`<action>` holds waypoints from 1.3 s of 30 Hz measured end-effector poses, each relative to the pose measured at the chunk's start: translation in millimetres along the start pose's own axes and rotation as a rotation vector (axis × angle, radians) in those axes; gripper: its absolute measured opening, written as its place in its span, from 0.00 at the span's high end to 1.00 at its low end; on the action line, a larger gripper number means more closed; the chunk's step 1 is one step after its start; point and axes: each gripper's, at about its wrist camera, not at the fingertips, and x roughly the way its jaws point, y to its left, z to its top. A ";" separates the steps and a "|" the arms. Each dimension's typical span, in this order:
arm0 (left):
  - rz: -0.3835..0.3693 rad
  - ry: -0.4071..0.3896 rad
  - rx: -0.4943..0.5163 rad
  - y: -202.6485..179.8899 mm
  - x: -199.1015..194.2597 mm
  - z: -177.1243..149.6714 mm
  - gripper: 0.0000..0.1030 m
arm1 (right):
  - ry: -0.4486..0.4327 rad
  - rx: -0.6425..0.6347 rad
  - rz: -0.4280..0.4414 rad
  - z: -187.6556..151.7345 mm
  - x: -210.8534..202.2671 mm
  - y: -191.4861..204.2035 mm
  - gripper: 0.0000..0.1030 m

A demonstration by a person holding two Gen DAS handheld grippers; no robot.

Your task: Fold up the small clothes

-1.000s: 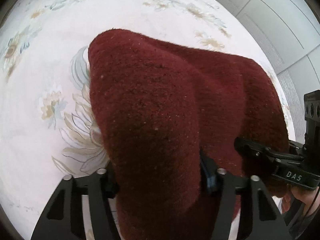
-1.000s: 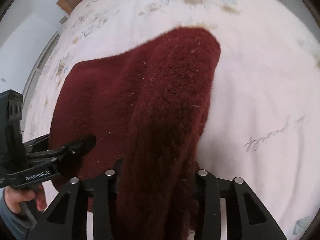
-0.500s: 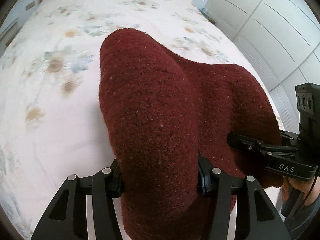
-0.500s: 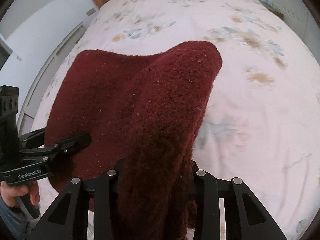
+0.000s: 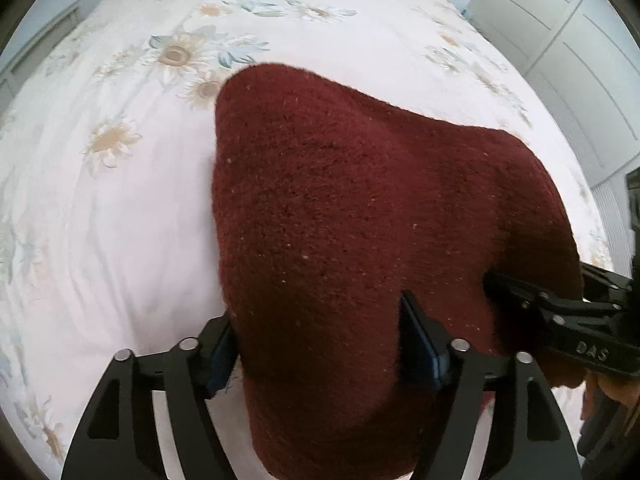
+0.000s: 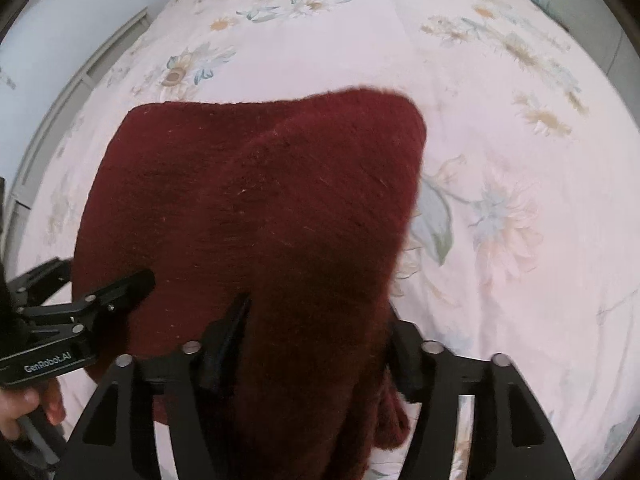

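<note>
A dark red knitted garment (image 5: 352,216) hangs between my two grippers above the bed; it also fills the right wrist view (image 6: 256,208). My left gripper (image 5: 320,336) is shut on its left edge, with cloth bunched between the fingers. My right gripper (image 6: 316,332) is shut on its right edge in the same way. Each gripper shows in the other's view: the right one (image 5: 560,312) at the lower right, the left one (image 6: 80,312) at the lower left. The fingertips are hidden by the cloth.
A bed with a pale pink floral cover (image 5: 120,200) lies below and ahead, also in the right wrist view (image 6: 500,160). White wardrobe doors (image 5: 580,60) stand to the right of the bed. A white wall and radiator-like panel (image 6: 60,100) are on the left.
Both grippers have tilted up and moved forward over the bed with the garment held. More of the bed's far end now shows, and the garment's far edge sits lower in view.
</note>
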 end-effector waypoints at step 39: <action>0.069 -0.146 -0.010 -4.1 -79.5 -58.1 0.01 | -0.191 0.063 -0.026 -73.0 -69.3 -50.2 0.00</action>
